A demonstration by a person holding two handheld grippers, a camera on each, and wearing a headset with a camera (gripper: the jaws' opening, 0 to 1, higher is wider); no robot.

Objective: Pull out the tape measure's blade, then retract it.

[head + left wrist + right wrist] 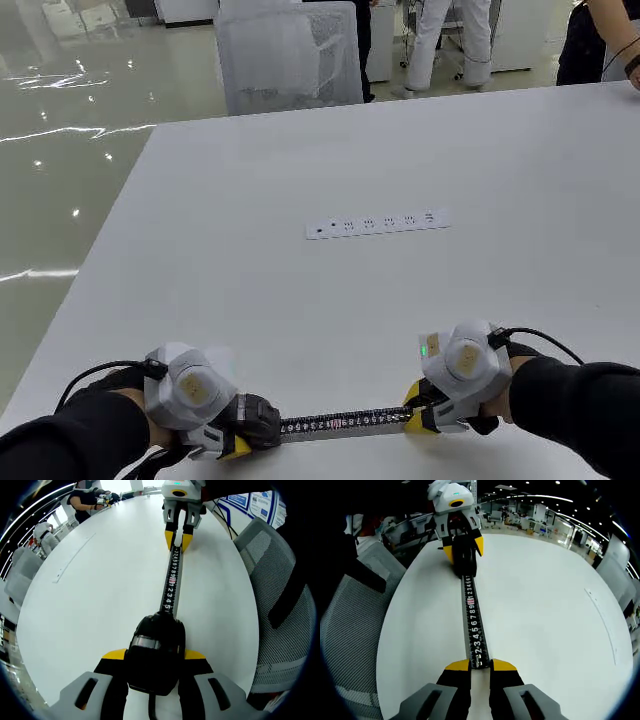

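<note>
At the near edge of the table (300, 150), toward its near left corner, the left gripper (232, 438) is clamped around the black case of the tape measure (260, 420), with its jaws on the case's two sides. From the case's mouth the blade (345, 423) runs rightward, flat on the table and parallel to the near edge. The right gripper (415, 420) is pinched shut on the blade's tip.

The pull looks partly made, with only a short stretch out. To do it well, the left gripper should anchor the case low while the right draws straight along the blade's line, with no twist or lift that could kink it. For the retraction, I would walk the tip back toward the case under grip, not let it snap.

The left edge is close to the case, so any extension belongs rightward, where the near edge runs on bare. A power strip (377, 224) lies well apart toward the middle, and a chair (290, 55) stands beyond the far edge.
</note>
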